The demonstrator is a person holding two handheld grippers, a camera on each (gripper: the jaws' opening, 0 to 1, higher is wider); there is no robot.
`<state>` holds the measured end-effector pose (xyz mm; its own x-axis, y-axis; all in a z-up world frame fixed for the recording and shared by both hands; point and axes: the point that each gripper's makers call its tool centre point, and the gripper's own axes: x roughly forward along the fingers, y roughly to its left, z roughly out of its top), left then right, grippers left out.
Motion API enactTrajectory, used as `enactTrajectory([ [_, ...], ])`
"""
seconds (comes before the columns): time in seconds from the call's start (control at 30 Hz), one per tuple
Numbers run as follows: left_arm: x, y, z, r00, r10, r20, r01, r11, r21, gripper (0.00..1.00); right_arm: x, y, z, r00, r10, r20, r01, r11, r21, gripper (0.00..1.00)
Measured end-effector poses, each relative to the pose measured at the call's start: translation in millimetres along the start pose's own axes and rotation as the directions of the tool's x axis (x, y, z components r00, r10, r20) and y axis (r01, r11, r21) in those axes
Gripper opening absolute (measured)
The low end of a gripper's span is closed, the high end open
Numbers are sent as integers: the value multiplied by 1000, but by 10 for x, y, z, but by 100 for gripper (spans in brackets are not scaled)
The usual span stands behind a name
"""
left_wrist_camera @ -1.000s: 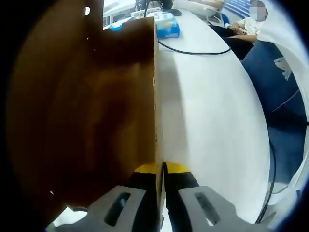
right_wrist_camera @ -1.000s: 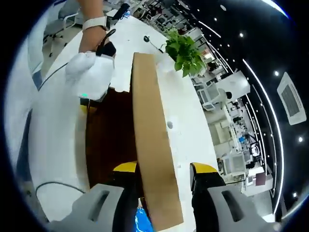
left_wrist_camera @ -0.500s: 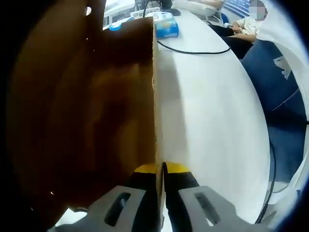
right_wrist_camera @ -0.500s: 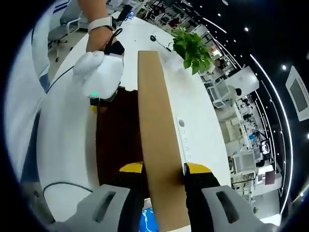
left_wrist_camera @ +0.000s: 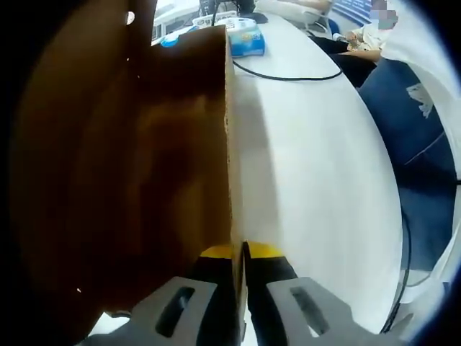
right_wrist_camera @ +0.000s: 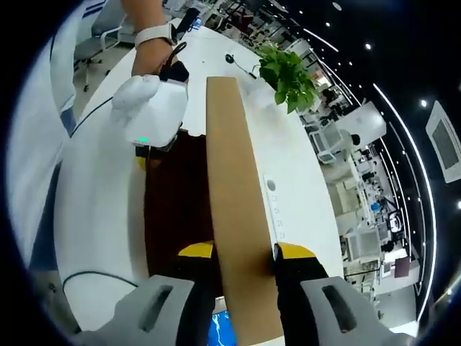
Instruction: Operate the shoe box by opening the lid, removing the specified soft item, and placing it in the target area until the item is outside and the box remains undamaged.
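Shoe box wall clamped by left tongs, lid by right tongs, plant beyond

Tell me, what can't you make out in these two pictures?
- Box contents: in the right gripper view the lid, pinched by the right claw, covers a dark interior; no soft item can be made out.
- Left gripper view: the cardboard panel held by the left claw blocks everything behind it.
- Blue package on the table: too small to identify.
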<state>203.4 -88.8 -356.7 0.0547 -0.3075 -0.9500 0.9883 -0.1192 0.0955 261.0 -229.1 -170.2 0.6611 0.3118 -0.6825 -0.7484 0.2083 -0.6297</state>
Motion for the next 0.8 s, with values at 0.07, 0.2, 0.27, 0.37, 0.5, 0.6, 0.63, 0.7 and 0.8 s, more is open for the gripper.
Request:
enactTrajectory([
  [0.07, 7, 3, 0, 1000, 0, 0, 0, 1000, 0, 2, -3, 19, 1, 1000, -2, 0, 2, 1000, -6, 30],
  [0.2, 1, 5, 4, 1000, -1, 0, 1, 1000, -1, 2, -14, 40, 1, 1000, -6, 2, 6, 1000, -13, 30],
  [0.27, 5, 3, 3, 1000, -1, 0, 1, 1000, 1, 2, -15, 68, -7, 1000, -11, -1, 11, 1000, -24, 30],
  [0.37, 5, 0, 1, 1000, -1, 1, 1, 1000, 2, 2, -19, 94, -7, 1000, -30, -8, 30, 999, -41, 30],
  [0.5, 9, -1, 0, 1000, 0, 3, 0, 1000, 1, 2, -8, 173, -15, 999, -40, -12, 39, 996, -75, 29],
  [0.6, 7, -3, 1, 1000, 2, 4, -2, 1000, 1, 2, -20, 189, -20, 999, -37, -8, 37, 996, -82, 29],
  [0.63, 11, 0, 0, 1000, 3, 4, -3, 1000, 3, 2, -21, 189, -20, 999, -37, -7, 37, 996, -81, 29],
  [0.7, 13, 0, 0, 1000, 2, 2, -2, 1000, 7, 2, -35, 184, -9, 999, -40, -6, 39, 996, -83, 29],
  [0.8, 15, 0, 0, 1000, 0, 0, 0, 1000, 8, 2, -31, 188, -2, 999, -48, -8, 47, 996, -75, 29],
])
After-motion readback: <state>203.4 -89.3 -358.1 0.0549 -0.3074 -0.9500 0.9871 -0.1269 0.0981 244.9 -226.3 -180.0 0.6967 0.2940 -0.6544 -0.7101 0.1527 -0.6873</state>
